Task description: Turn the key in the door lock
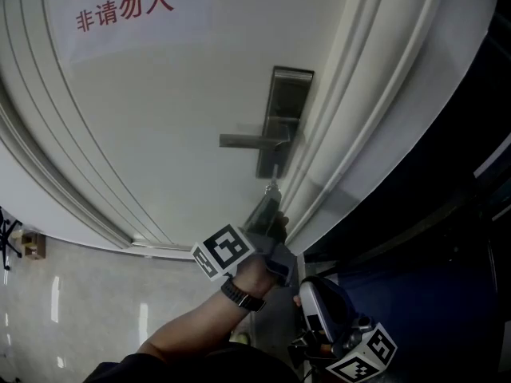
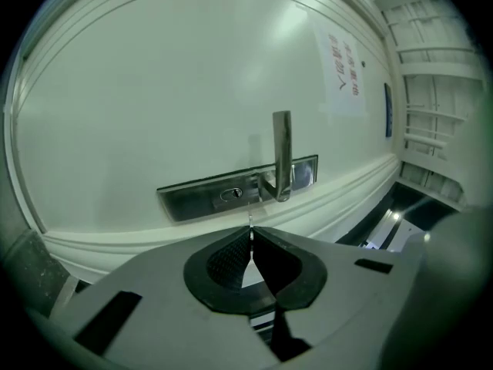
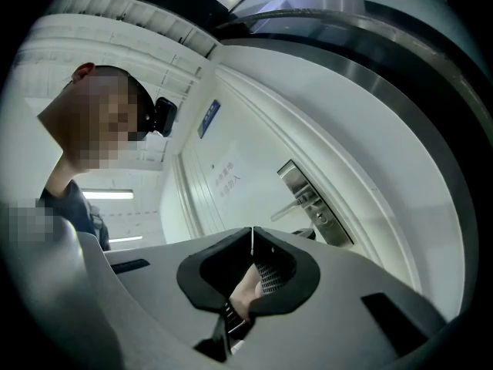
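Your left gripper (image 2: 251, 236) is clamped on the key (image 2: 249, 220), a thin blade seen edge-on. Its tip is near the keyhole (image 2: 231, 194) in the lock plate (image 2: 189, 199) but a little off to one side and seemingly not yet in. If you push in off-line, the tip may hit the plate and the key could skew or slip in the pads. The handle (image 2: 282, 153) just beside could catch the jaws as you twist. Your right gripper (image 3: 253, 241) is closed on nothing, down by your side.

White sign (image 1: 136, 22) on door (image 1: 176, 134), red print "非请勿入", cut line above begins "库房"
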The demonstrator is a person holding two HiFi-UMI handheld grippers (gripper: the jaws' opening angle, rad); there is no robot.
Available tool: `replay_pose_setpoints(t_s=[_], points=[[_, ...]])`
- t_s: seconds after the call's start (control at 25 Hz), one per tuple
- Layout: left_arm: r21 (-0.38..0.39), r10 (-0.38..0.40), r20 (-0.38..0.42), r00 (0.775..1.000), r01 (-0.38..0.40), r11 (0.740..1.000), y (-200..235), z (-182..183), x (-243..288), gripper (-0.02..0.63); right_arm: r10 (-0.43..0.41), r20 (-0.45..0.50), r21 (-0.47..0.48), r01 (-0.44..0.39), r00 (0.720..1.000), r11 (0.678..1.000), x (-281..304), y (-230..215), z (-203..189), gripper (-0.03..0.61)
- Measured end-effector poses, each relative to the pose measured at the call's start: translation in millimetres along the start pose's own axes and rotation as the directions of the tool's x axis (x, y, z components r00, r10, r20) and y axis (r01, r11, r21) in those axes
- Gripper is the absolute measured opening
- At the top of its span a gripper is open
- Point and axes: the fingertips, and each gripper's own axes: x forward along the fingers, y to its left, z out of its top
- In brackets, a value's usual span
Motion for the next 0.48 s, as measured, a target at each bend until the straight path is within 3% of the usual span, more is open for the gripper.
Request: replay_pose_setpoints(t_s=[0.48], points=[[-0.060,0.028,0.027,0.999,-0.026,0.998,19,11,36,0.008,-0.042,0.015,0.007,0.042,0.999,0.999,10,-36,5,0.017]])
